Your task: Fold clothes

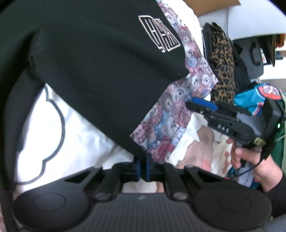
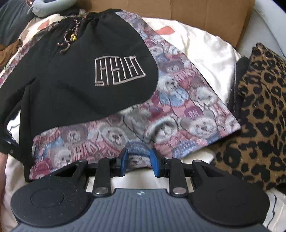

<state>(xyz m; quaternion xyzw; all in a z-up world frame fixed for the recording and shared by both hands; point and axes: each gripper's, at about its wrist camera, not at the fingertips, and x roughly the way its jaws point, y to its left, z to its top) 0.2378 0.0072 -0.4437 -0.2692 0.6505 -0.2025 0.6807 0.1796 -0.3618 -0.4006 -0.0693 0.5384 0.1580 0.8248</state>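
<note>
Across the white bedding [image 2: 202, 44] lies the teddy-bear print cloth [image 2: 178, 110], the landmark for what follows. On top of it, toward its far left part, rests the black sweater [image 2: 75, 83] with the outlined letters on its chest, partly doubled over. Your left gripper [image 1: 142, 168] is pinched shut on a black edge of that sweater at the print cloth's near left side; this hold likely serves to lift or anchor the hem for the next fold. Your right gripper [image 2: 139, 161] hangs at the print cloth's near edge with its blue pads [image 2: 154, 163] partly apart; the cloth's edge shows between them, but the pads do not visibly press on it. Judged from this, you are lining up a grasp on that edge. To the right of the print cloth sits a leopard-print garment [image 2: 257, 114], seemingly already folded. Behind the print cloth stands a cardboard box [image 2: 211, 16].
</note>
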